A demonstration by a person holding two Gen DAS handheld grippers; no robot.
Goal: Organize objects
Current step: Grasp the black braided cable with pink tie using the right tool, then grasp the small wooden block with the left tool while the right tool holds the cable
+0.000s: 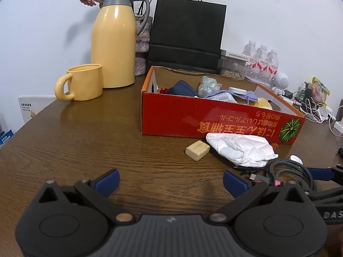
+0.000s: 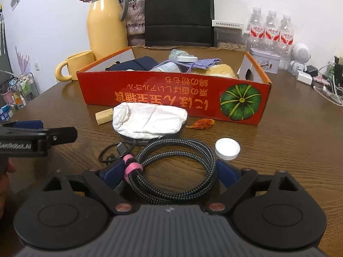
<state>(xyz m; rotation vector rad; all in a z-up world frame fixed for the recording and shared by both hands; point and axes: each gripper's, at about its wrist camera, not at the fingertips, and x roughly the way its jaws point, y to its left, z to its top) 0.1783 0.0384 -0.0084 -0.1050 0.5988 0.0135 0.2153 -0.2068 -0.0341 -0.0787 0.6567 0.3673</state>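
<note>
A red cardboard box (image 1: pixel 182 120) (image 2: pixel 150 94) holding several small items stands on the wooden table. In front of it lie a wooden block (image 1: pixel 197 150) (image 2: pixel 104 115), a crumpled white bag (image 1: pixel 240 150) (image 2: pixel 148 120), a coiled braided cable (image 2: pixel 178 167) (image 1: pixel 287 169) with a pink tie, a white cap (image 2: pixel 227 149) and an orange dried leaf (image 2: pixel 201 123). My left gripper (image 1: pixel 170 181) is open and empty above bare table, left of the cable. My right gripper (image 2: pixel 171 175) is open, its fingers on either side of the cable coil.
A yellow mug (image 1: pixel 82 83) and yellow thermos jug (image 1: pixel 114 40) stand at the back left. A black paper bag (image 1: pixel 186 32) stands behind the box. Water bottles (image 2: pixel 270 32), a white robot figure (image 2: pixel 300 57) and chargers with cords (image 2: pixel 321 81) are at the right.
</note>
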